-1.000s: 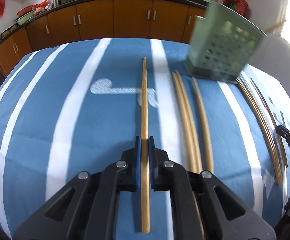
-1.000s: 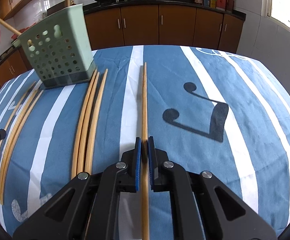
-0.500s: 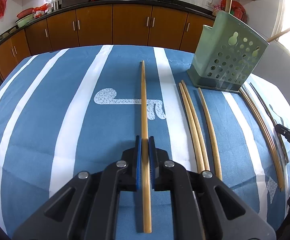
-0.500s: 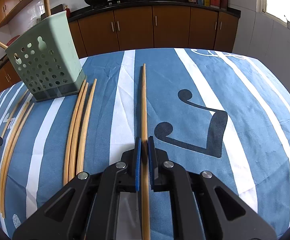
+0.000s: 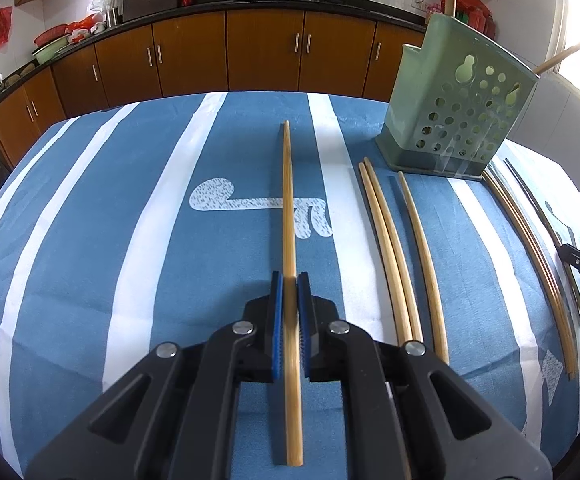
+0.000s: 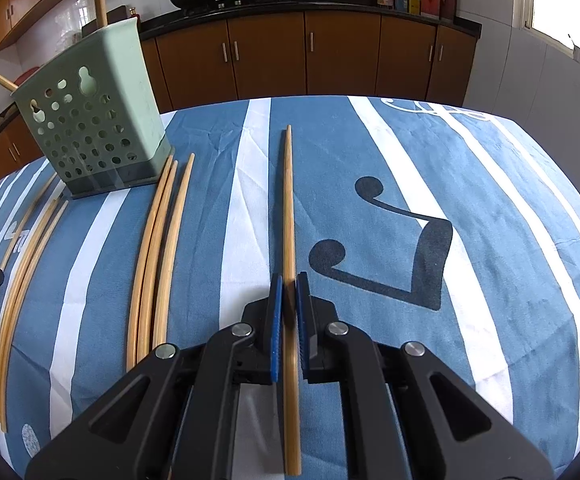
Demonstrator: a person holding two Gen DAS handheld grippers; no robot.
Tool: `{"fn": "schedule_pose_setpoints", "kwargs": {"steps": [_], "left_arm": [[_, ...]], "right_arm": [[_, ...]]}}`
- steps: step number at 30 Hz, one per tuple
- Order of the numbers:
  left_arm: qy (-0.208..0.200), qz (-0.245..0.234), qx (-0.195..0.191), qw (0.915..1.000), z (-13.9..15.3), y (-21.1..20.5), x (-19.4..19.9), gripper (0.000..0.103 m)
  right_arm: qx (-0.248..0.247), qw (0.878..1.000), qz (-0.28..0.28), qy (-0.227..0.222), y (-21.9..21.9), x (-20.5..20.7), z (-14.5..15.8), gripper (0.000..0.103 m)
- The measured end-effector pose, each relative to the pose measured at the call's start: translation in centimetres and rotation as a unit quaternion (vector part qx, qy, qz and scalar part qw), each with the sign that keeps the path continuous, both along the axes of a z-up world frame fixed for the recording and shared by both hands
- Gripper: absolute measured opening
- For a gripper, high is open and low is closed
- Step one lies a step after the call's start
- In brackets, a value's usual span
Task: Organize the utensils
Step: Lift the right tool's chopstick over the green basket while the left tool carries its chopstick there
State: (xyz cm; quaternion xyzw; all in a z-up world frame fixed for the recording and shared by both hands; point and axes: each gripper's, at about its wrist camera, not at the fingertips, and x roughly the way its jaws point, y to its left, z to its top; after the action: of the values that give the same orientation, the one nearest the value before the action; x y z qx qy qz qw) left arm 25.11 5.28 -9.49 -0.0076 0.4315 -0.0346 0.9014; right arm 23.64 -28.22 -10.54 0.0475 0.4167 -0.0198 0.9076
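My left gripper (image 5: 289, 280) is shut on a long bamboo chopstick (image 5: 287, 200) that points straight ahead over the blue striped tablecloth. My right gripper (image 6: 287, 282) is shut on another bamboo chopstick (image 6: 287, 200), also pointing ahead. A pale green perforated utensil holder (image 5: 456, 108) stands upright on the cloth, at the right in the left wrist view and at the left in the right wrist view (image 6: 93, 120). Two chopsticks stick out of its top.
Three loose chopsticks (image 5: 398, 248) lie side by side between the grippers; they also show in the right wrist view (image 6: 157, 248). Several more chopsticks (image 5: 530, 240) lie past the holder. Brown kitchen cabinets (image 5: 265, 52) stand behind the table (image 5: 69, 240).
Both grippers have kept their chopsticks and shifted a little; the holder sits lower and nearer in both views.
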Motion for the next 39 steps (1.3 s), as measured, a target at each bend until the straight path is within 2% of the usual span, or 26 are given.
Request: {"fn": "schedule_pose_setpoints", "kwargs": {"steps": [14,18,28,34,39], "left_arm": [[0.001,-0.004,0.022,0.9997,0.0,-0.2,-2.9,0.009],[0.012,-0.01,0.025,0.9996,0.6,0.1,-3.0,0.008],[-0.062,0.002,0.0,0.9981,6.6,1.6,-4.4,0.008],[-0.119,0.017,-0.023,0.9925,10.5,2.2,-5.2,0.008],[-0.168,0.025,-0.045,0.9845,13.8,2.5,-6.0,0.008]], "right_arm": [[-0.004,1.0,0.013,0.0,-0.1,-2.2,0.0,0.007],[-0.002,1.0,0.01,-0.017,-0.5,-3.1,1.0,0.007],[0.015,0.996,-0.007,-0.089,-2.2,-4.4,5.5,0.007],[0.025,0.991,-0.015,-0.129,-2.7,-5.0,7.9,0.007],[0.037,0.986,-0.017,-0.162,-3.2,-5.5,10.1,0.007]]}}
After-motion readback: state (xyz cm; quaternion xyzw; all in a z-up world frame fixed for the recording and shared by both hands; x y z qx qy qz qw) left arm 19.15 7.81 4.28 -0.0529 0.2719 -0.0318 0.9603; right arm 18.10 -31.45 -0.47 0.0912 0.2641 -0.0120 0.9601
